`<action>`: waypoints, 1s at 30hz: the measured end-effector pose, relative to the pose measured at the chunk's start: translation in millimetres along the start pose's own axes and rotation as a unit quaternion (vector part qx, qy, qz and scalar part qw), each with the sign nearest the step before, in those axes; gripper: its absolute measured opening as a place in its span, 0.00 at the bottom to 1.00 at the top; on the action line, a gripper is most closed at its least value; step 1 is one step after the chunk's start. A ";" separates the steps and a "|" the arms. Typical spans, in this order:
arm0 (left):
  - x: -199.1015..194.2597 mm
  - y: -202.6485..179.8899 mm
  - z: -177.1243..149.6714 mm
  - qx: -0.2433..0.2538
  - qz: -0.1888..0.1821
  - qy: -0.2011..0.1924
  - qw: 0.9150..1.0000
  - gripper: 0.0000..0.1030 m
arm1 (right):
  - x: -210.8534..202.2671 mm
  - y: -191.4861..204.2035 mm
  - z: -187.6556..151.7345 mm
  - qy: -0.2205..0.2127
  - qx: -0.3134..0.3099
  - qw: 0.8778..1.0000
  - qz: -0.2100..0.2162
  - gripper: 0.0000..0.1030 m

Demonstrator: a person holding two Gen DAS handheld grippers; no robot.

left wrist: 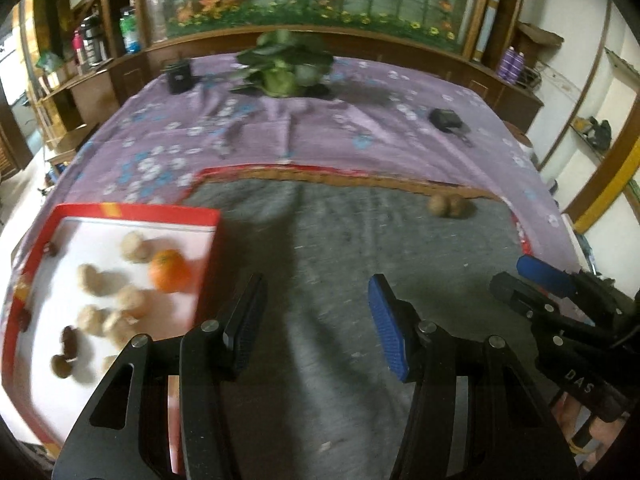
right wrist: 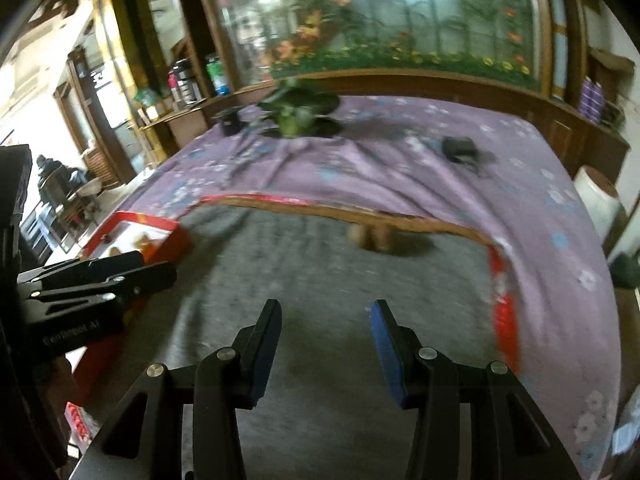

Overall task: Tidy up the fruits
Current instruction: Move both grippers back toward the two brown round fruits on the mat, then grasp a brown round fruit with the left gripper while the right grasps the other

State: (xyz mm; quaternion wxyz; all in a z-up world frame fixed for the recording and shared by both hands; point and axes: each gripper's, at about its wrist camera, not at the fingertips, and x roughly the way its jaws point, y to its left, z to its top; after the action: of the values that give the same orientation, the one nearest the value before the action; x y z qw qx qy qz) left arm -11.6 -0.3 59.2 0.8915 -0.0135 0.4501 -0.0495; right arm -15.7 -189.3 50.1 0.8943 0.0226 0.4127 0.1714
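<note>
Two round brown fruits (right wrist: 374, 238), seemingly touching, were seen ahead of the empty, part-open right hand-held gripper (right wrist: 324, 354), which was nearer; the left hand-held gripper (left wrist: 318, 326) was likewise open, empty.

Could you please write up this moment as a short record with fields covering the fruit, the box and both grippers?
surface: grey mat laid over a purple floral sheet
box: red box with white inside, at the mat's left edge
in box: one orange among several pale and dark round fruits
still out: two brown round fruits touching each other at the mat's far edge
left gripper: fingers apart, nothing between them
right gripper: fingers apart, nothing between them
</note>
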 end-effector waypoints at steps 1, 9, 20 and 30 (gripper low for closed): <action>3.0 -6.1 2.0 0.003 -0.006 0.001 1.000 0.51 | -0.6 -9.3 -1.6 0.003 0.007 1.000 -0.004 0.44; 38.6 -59.7 25.5 0.047 -0.043 0.025 0.998 0.50 | 3.0 -51.9 -2.4 0.012 0.029 0.999 -0.018 0.44; 94.1 -102.1 53.6 0.153 -0.065 0.051 0.985 0.50 | 12.9 -72.6 3.7 0.019 0.033 0.999 -0.015 0.44; 117.2 -108.1 58.7 0.184 -0.070 0.057 0.979 0.20 | 20.0 -81.7 6.2 0.023 0.042 0.999 -0.011 0.44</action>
State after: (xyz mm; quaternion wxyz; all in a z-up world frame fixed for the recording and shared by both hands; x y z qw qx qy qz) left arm 96.5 -120.8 7.7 0.8459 0.1222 0.4813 -0.1948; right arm 24.5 -259.0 24.6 0.8849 0.0517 0.4397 0.1448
